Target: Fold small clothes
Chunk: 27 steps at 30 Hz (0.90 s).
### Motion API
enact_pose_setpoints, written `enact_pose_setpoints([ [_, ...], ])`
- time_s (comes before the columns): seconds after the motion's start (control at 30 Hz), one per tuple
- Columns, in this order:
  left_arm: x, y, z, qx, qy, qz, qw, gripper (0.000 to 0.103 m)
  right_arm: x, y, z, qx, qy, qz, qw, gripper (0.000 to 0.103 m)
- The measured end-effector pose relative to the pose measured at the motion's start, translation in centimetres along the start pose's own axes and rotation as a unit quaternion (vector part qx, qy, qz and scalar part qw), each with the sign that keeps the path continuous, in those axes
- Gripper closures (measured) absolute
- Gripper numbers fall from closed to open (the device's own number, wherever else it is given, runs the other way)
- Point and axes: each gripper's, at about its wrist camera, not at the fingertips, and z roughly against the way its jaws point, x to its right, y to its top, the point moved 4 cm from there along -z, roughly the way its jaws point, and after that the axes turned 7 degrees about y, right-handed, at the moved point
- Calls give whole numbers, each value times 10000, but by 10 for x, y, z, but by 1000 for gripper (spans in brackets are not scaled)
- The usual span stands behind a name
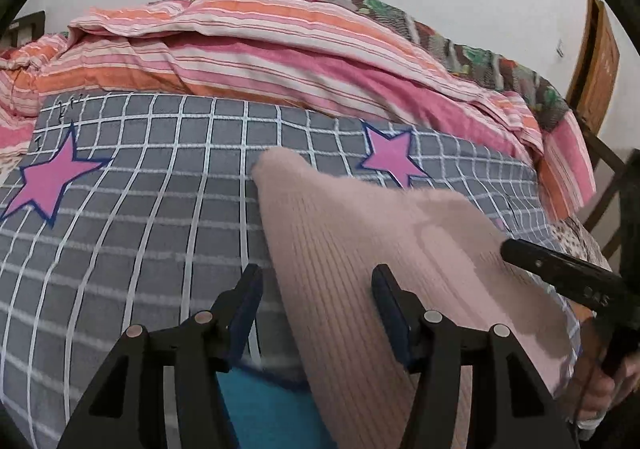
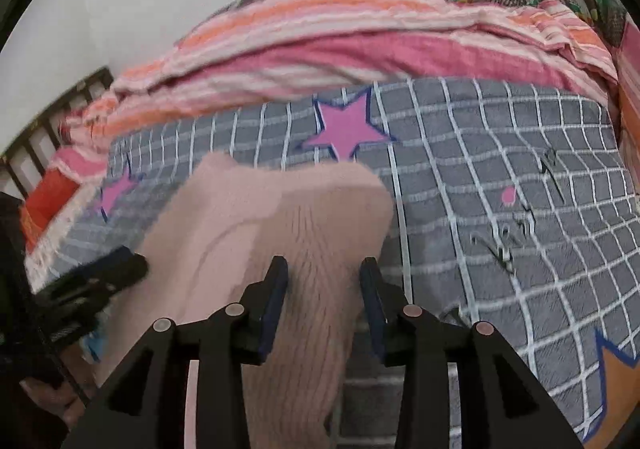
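Note:
A pale pink ribbed knit garment lies on the grey checked bed sheet; it also shows in the right wrist view. My left gripper is open, its jaws wide apart over the garment's left edge. My right gripper is open, its jaws astride a raised fold of the garment. The right gripper shows in the left wrist view at the garment's right side. The left gripper shows at the left of the right wrist view.
A striped pink and orange quilt is heaped along the back of the bed. A blue cloth lies under the garment's near edge. Pink stars mark the sheet. A wooden door stands at the right.

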Motion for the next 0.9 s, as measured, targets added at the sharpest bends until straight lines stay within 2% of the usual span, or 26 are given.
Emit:
enact_pose_setpoints([
  [0.07, -5, 11, -15, -113, 53, 123, 9998, 48, -4, 12, -8, -37, -68, 160, 9998, 67],
  [0.17, -15, 20, -39, -300, 295, 194, 9989, 49, -1, 8, -31, -348, -249, 255, 9988, 67],
  [0.27, -21, 26, -57, -330, 404, 162, 9985, 49, 9, -4, -38, -214, -179, 168, 9995, 67],
  [0.47, -24, 33, -78, -381, 611, 154, 9973, 49, 18, -3, -41, -213, 4, 41, 9998, 66],
  [0.57, -24, 31, -72, -415, 591, 158, 9973, 49, 20, -4, -41, -173, 61, -24, 9998, 64],
  [0.73, -10, 21, -47, -391, 103, 66, 9992, 50, 26, -5, -39, -119, 204, -200, 9995, 60],
  [0.9, 9, 7, -31, -324, 131, -129, 9993, 50, 25, -8, -35, -70, 145, -174, 9997, 61],
])
